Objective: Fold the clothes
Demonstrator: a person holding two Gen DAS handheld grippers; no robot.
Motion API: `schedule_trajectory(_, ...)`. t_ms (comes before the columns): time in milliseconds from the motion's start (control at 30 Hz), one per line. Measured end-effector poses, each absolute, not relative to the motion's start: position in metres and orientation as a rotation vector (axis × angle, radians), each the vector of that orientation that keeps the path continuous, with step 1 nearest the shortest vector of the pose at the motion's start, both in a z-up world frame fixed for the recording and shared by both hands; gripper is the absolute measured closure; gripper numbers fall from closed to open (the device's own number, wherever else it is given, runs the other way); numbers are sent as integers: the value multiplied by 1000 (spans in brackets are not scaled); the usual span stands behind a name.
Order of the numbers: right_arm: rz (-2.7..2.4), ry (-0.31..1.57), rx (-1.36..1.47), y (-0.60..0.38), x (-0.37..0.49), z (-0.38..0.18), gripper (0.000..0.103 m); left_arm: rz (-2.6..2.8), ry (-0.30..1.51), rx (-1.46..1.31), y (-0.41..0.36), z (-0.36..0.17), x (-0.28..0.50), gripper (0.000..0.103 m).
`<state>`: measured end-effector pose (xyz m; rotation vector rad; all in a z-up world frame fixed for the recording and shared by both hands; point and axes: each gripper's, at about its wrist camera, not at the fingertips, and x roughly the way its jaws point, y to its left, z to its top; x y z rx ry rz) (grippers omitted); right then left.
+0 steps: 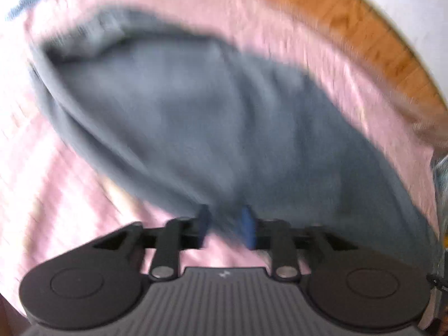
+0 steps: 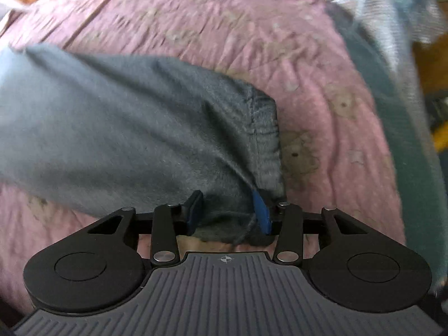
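Left gripper [image 1: 225, 224] and right gripper [image 2: 228, 210] each clamp grey garment [image 2: 126, 117] over pink bedspread [image 2: 252, 28].

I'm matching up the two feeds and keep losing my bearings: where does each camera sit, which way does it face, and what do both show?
Left wrist view: it sits on the left gripper, facing forward and down along its blue fingers, onto a blurred grey garment over a pink bedspread; only the gripper's own linkage shows.
Right wrist view: it sits on the right gripper, facing along its fingers at the garment's hemmed end, bunched between them; again only linkage shows.
Shared: both show the grey garment pinched between their fingers and the pink bedspread.
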<state>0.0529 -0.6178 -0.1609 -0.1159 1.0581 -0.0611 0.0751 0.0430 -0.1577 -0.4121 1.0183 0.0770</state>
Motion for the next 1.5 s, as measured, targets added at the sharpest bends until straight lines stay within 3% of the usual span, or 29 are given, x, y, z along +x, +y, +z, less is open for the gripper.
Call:
schedule_trajectory(100, -86, 1008, -44, -589, 57, -143, 43, 296, 941, -474, 127, -150, 96, 52)
schedule_trajectory(233, -99, 967, 24, -544, 64, -142, 39, 398, 944, -541, 202, -170, 135, 52)
schedule_trajectory(267, -99, 952, 27, -534, 66, -145, 37, 402, 949, -544, 214, -176, 145, 54)
schedule_trajectory(300, -100, 940, 24, -523, 70, -148, 37, 399, 963, -516, 219, -181, 150, 64)
schedule_trajectory(400, -117, 943, 43, -506, 78, -150, 41, 366, 1010, -394, 215, -189, 142, 72)
schedule_trajectory(533, -138, 976, 164, -507, 79, -138, 42, 423, 1040, -462, 226, -187, 108, 62)
schedule_trajectory(600, -129, 987, 229, -510, 79, -129, 41, 457, 1016, -449, 220, -171, 97, 63)
schedule_trajectory(733, -108, 934, 220, -502, 104, -116, 42, 472, 925, -152, 152, -121, 110, 67)
schedule_trajectory(867, -84, 931, 173, -490, 148, -132, 56, 298, 869, -83, 70, -96, 135, 66)
schedule_trajectory(1000, -55, 1025, 109, -480, 191, -170, 66, -32, 1011, -302, 12, -141, 154, 66)
schedule_trajectory(1067, -57, 1089, 85, -482, 210, -194, 78, -76, 1106, -304, -5, -171, 155, 70)
schedule_trajectory(1167, -99, 1015, 22, -492, 226, -195, 85, -67, 1140, -289, -10, -189, 144, 76)
schedule_trajectory(1200, -126, 1005, 1, -494, 229, -194, 77, -58, 1123, -295, -3, -184, 145, 76)
schedule_trajectory(1233, -146, 994, -5, -496, 229, -192, 76, -48, 1106, -301, 4, -180, 146, 75)
schedule_trajectory(1333, -121, 955, 49, -493, 212, -171, 78, -19, 1054, -318, 24, -166, 150, 75)
schedule_trajectory(1400, -52, 928, 112, -483, 189, -153, 77, 0, 1019, -329, 38, -157, 153, 69)
schedule_trajectory(1500, 94, 992, 120, -450, 152, -158, 75, 81, 957, -341, 75, -150, 171, 66)
